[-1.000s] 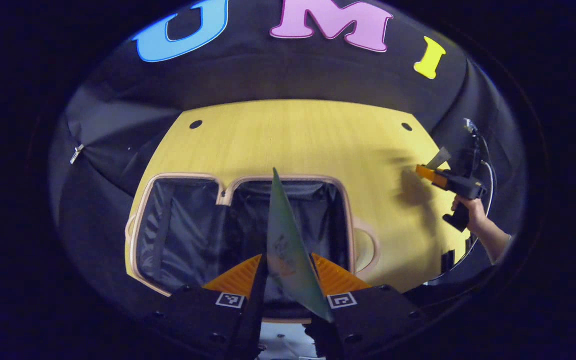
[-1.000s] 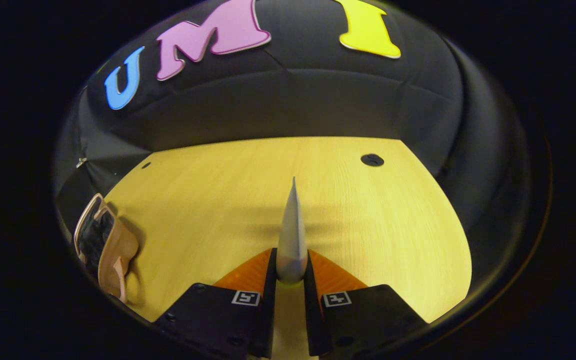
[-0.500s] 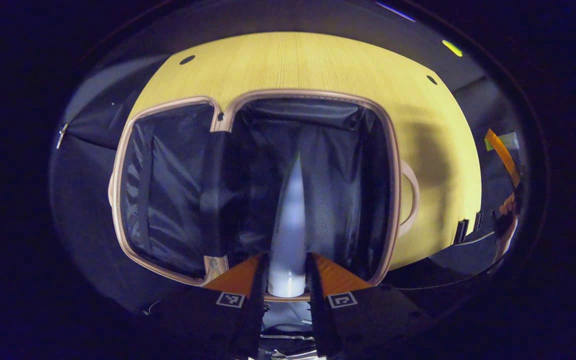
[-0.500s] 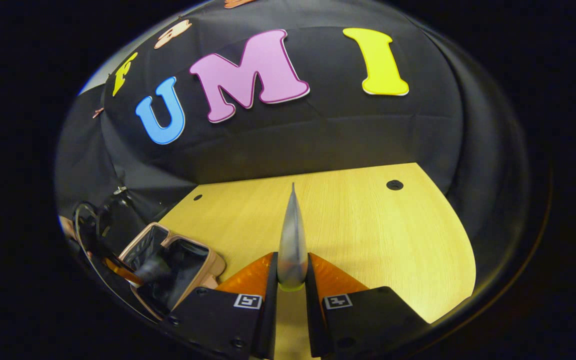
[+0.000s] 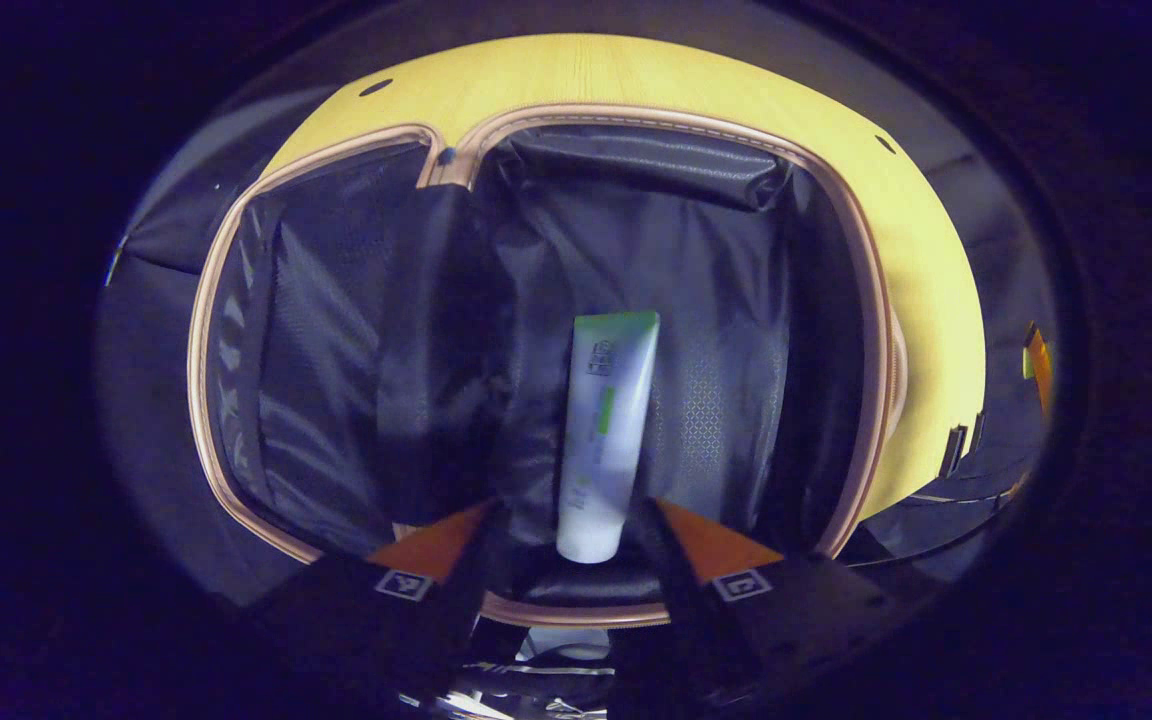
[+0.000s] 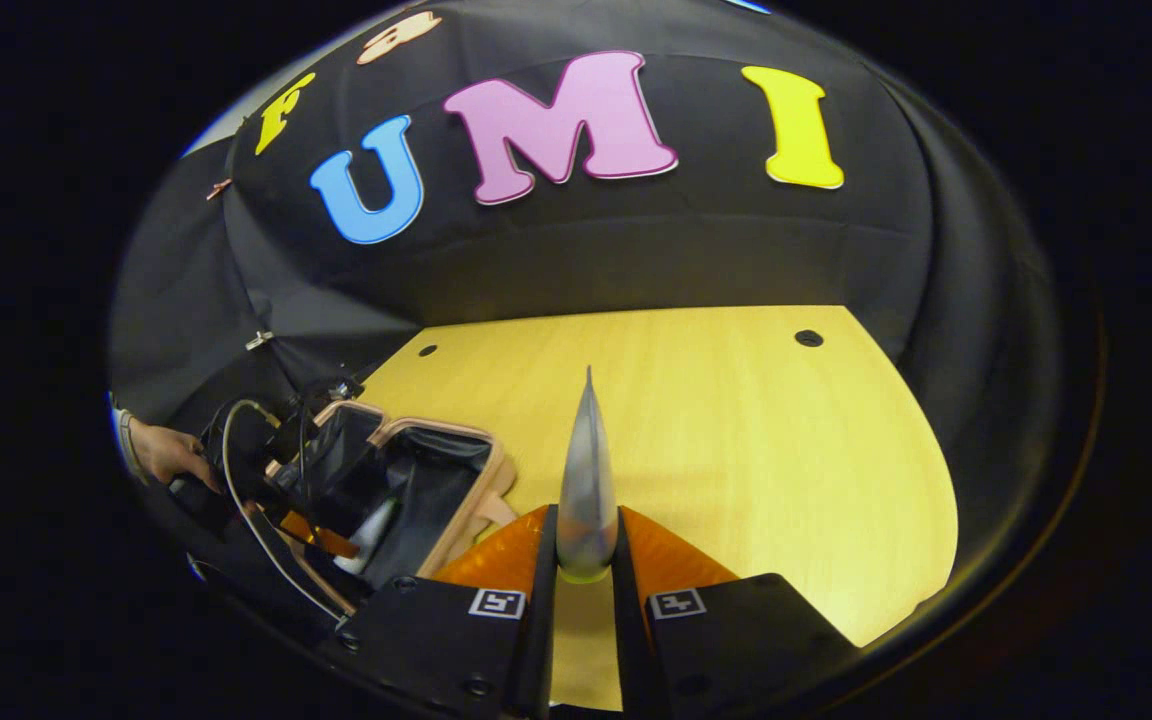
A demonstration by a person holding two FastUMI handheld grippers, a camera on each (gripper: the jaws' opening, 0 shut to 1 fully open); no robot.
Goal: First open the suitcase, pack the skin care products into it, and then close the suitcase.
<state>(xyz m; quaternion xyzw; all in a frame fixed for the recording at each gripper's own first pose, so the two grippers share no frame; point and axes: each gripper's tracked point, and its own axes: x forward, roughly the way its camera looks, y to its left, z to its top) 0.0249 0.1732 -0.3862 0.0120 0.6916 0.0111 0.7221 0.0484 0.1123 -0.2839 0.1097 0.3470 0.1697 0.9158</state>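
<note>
White tube (image 5: 604, 440) lies in suitcase (image 5: 866, 300) between parted left claw (image 5: 576, 540) (released); right claw (image 6: 584, 560) pinches another tube (image 6: 586, 480).

Both pictures are round and bendy, so straight lines curve near the edges. In the left gripper view the light is dim. The inside of the suitcase (image 5: 696, 300) is dark and a bit fuzzy, and the white tube (image 5: 604, 430) is the brightest thing. The counter (image 5: 636, 75) glows yellow at the top. In the right gripper view the counter (image 6: 736, 430) is bright and sharp, lit from above. The left edge is dark and blurry.
</note>
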